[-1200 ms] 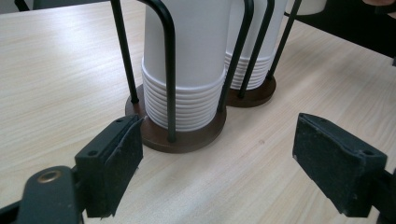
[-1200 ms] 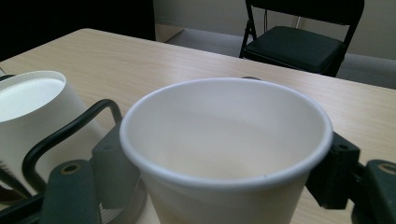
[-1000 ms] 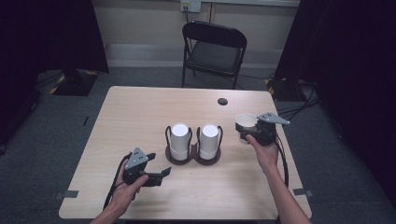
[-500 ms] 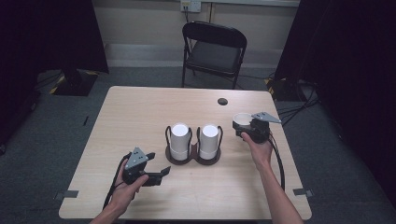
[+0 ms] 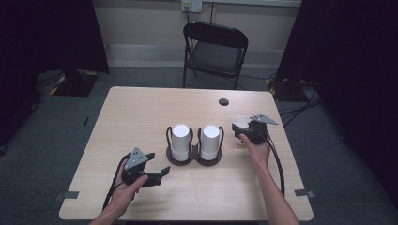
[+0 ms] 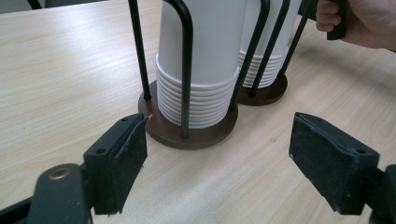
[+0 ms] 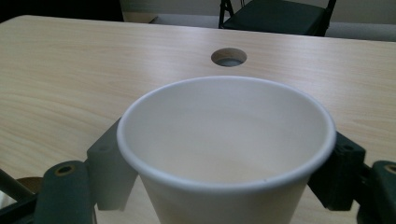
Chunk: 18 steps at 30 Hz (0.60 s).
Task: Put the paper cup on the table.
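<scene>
A dark two-slot wire cup holder [image 5: 193,160] stands mid-table with two stacks of white paper cups, one on the left [image 5: 180,139] and one on the right [image 5: 210,139]. My right gripper [image 5: 244,130] is shut on a single white paper cup [image 5: 240,122], upright, just right of the holder. In the right gripper view the cup [image 7: 229,140] sits between both jaws of the gripper [image 7: 226,165]. My left gripper [image 5: 157,164] is open at the front left of the holder. The left gripper view has its gripper [image 6: 224,163] facing the nearer stack [image 6: 205,70] and the holder's base [image 6: 187,134].
A round cable hole [image 5: 224,101] lies in the table's far right part. A black folding chair [image 5: 216,49] stands behind the table. The table's right edge [image 5: 291,154] is close to my right forearm. Bare wood stretches across the left half.
My right gripper has shifted slightly left toward the holder, carrying the cup. The left gripper has stayed put.
</scene>
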Each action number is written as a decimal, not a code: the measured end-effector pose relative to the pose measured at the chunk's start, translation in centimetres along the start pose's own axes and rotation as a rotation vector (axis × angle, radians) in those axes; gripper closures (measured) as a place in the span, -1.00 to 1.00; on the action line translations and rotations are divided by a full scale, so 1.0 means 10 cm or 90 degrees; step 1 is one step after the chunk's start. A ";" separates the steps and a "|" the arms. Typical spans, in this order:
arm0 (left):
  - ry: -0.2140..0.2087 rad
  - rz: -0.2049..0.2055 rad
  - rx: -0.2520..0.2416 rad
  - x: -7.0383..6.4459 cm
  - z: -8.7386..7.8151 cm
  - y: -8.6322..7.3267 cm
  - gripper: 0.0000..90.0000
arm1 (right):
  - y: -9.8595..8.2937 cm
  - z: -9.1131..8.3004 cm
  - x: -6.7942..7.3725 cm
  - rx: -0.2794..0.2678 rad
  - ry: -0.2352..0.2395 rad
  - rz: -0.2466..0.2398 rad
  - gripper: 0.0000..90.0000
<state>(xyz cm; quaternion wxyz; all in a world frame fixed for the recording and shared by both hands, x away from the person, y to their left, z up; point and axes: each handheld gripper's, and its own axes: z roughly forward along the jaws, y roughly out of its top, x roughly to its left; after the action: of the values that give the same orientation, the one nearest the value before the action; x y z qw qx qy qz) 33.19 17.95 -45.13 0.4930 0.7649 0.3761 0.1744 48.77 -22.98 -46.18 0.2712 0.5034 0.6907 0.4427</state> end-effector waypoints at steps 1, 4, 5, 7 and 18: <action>0.001 0.000 -0.001 0.00 0.00 0.00 -0.57 | -0.01 0.01 -0.01 -0.003 0.000 0.001 -0.50; 0.003 -0.003 -0.003 0.01 -0.01 0.00 -0.57 | -0.03 0.01 -0.02 -0.003 0.001 0.006 -0.50; 0.003 -0.001 -0.001 0.01 -0.01 0.00 -0.57 | -0.04 0.01 -0.02 -0.005 0.002 0.007 -0.50; 0.004 -0.003 0.000 0.01 0.00 0.00 -0.57 | -0.05 0.00 -0.02 -0.006 0.001 0.005 -0.50; 0.005 -0.007 -0.001 0.02 -0.01 0.00 -0.57 | -0.07 -0.11 -0.06 0.033 0.013 -0.023 -0.50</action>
<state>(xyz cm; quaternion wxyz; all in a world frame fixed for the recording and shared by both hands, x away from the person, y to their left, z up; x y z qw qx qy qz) 33.30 18.18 -45.11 0.4931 0.7616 0.3821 0.1753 47.76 -24.01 -46.30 0.2589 0.4934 0.7134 0.4249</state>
